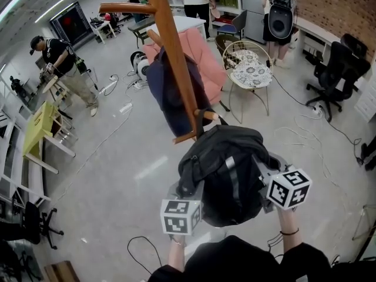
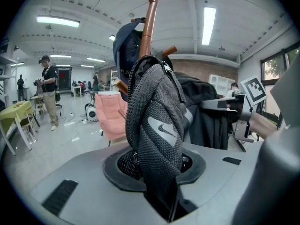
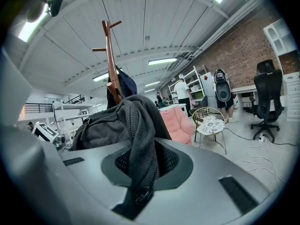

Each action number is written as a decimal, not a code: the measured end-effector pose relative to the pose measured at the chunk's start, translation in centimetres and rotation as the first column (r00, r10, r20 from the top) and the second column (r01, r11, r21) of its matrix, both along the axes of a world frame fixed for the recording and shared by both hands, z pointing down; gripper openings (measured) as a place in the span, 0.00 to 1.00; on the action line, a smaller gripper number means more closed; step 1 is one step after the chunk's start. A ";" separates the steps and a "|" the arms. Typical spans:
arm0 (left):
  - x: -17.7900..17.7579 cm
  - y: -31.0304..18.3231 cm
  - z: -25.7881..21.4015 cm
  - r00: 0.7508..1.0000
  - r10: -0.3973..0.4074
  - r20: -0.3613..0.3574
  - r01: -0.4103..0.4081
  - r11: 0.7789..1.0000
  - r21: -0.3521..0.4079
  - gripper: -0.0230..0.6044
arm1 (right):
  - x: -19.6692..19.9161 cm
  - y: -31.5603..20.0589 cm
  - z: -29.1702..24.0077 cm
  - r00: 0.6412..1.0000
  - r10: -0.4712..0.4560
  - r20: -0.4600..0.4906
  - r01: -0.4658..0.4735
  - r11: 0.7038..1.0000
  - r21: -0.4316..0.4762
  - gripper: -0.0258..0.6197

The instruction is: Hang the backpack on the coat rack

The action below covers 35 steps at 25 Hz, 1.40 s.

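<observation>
The black backpack [image 1: 226,175] hangs against the wooden coat rack [image 1: 176,51], just below a lower peg [image 1: 207,115]. The left gripper [image 2: 158,186] and right gripper [image 3: 140,186] each pinch a mesh shoulder strap [image 2: 157,125]. The bag's weight should probably settle fully on the peg before either grip loosens.

Open lab-office: brick wall [image 1: 338,4], shelving [image 3: 190,82], office chair [image 1: 338,69], worktable [image 1: 40,125].

Black top [image 1: 235,264], dark wristband [image 1: 289,232]; grey left hand-held gripper [image 2: 159,170] and right hand-held gripper [image 3: 142,170] bear black-and-white marker cubes [image 1: 181,216] [image 1: 288,188].
</observation>
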<state>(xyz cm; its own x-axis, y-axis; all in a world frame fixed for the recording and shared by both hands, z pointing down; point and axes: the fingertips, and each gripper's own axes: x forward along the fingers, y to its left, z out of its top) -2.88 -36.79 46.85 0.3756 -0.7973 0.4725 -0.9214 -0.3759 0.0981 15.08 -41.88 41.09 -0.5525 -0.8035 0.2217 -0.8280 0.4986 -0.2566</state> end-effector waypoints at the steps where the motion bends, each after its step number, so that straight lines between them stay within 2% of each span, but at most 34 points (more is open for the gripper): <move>1: 0.0 -0.1 0.1 1.000 -0.001 -0.001 0.001 1.000 -0.003 0.23 | 0.0 -0.1 0.0 1.000 0.001 -0.003 -0.001 1.000 0.000 0.10; 13: -0.4 -1.0 0.9 1.000 -0.016 0.012 0.016 1.000 -0.004 0.31 | 0.3 -0.7 0.2 0.998 0.013 -0.056 -0.012 0.999 0.033 0.12; 23: -0.7 -1.5 1.1 1.000 -0.029 0.002 0.029 0.999 0.044 0.35 | 0.4 -1.0 0.4 0.997 0.028 -0.068 -0.023 0.997 0.069 0.16; 30: -1.4 -1.6 0.9 0.996 -0.085 0.007 0.085 0.993 0.082 0.42 | 0.5 -0.7 0.9 0.999 0.030 -0.026 -0.028 0.998 0.060 0.28; 35: -1.8 -1.3 0.8 0.993 -0.115 -0.007 0.115 0.988 0.103 0.48 | 0.6 -0.3 0.9 0.999 0.024 -0.032 -0.022 0.997 0.077 0.33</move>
